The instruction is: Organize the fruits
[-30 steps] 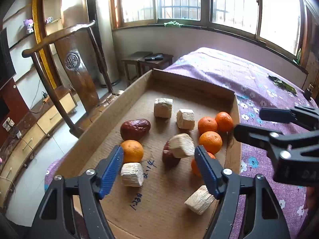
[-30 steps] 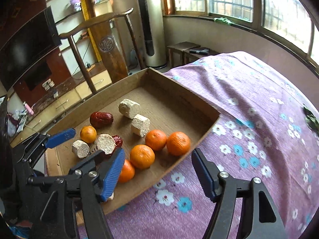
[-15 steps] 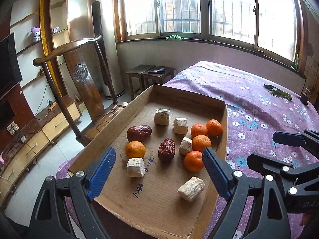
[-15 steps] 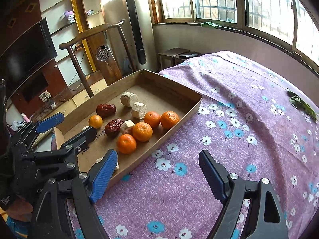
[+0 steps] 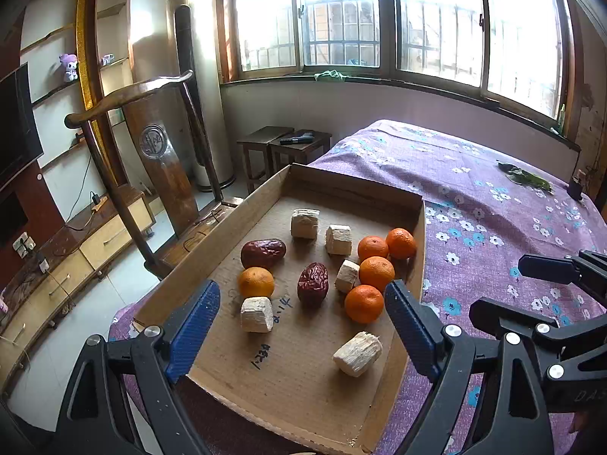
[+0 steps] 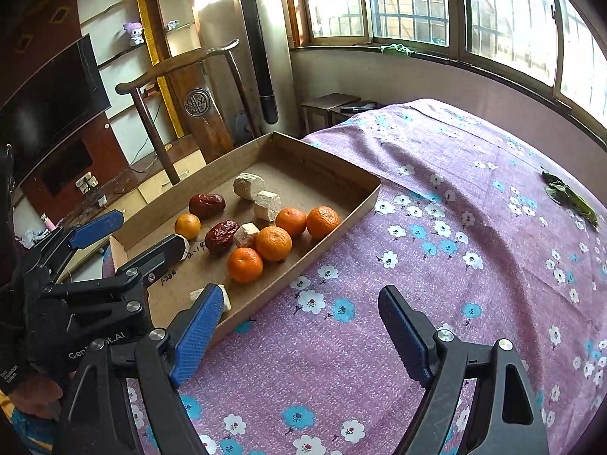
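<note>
A shallow cardboard tray (image 5: 250, 204) is seen lying on a purple flowered bedspread (image 5: 493, 204), at its left edge. Inside the tray, nearest its left wall, a dark red date (image 5: 263, 252) is found, with a lone orange (image 5: 255, 282) just in front of it and a pale block (image 5: 257, 314) touching that orange. Toward the tray's middle a second date (image 5: 313, 284) is set beside another pale block (image 5: 346, 275), and two more blocks (image 5: 304, 223) are placed closer to the tray's far wall. Against the tray's right wall four oranges (image 5: 376, 273) are clustered, touching one another. A fifth pale piece (image 5: 357, 353) is laid near the tray's front edge. The left gripper (image 5: 301, 326) is held above the tray's near end with its jaws spread wide and nothing between them. The right gripper (image 6: 299, 326) is held over the bedspread just right of the tray, its jaws likewise spread and empty.
</note>
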`<state>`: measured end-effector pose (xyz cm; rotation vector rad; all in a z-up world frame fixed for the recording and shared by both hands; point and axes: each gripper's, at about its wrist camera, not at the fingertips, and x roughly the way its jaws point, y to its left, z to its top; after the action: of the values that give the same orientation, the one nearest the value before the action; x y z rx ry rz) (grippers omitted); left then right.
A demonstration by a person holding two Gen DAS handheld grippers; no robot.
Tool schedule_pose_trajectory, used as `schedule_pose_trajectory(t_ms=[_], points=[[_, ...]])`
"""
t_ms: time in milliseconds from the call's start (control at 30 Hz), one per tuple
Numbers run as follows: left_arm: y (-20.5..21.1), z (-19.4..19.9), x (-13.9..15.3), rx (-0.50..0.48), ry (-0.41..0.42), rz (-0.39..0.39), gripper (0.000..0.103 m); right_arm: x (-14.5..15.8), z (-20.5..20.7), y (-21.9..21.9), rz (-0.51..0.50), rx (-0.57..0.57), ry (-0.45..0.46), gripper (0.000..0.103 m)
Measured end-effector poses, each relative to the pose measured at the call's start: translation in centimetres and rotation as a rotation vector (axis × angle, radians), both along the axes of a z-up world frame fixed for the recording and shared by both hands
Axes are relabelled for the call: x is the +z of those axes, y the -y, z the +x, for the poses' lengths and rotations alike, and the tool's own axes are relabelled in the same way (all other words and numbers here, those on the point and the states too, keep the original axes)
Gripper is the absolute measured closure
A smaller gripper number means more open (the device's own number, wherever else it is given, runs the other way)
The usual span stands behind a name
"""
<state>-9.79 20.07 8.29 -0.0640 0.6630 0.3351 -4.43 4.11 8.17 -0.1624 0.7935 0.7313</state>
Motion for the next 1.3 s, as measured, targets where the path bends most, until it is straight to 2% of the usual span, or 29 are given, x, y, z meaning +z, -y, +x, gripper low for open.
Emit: schedule_pose_trajectory(t_ms=[1300], points=[[-0.04, -0.04, -0.19, 0.003, -0.002, -0.004, 0.015, -0.66, -0.16, -0.64, -0.037, 0.022, -0.020, 0.015]])
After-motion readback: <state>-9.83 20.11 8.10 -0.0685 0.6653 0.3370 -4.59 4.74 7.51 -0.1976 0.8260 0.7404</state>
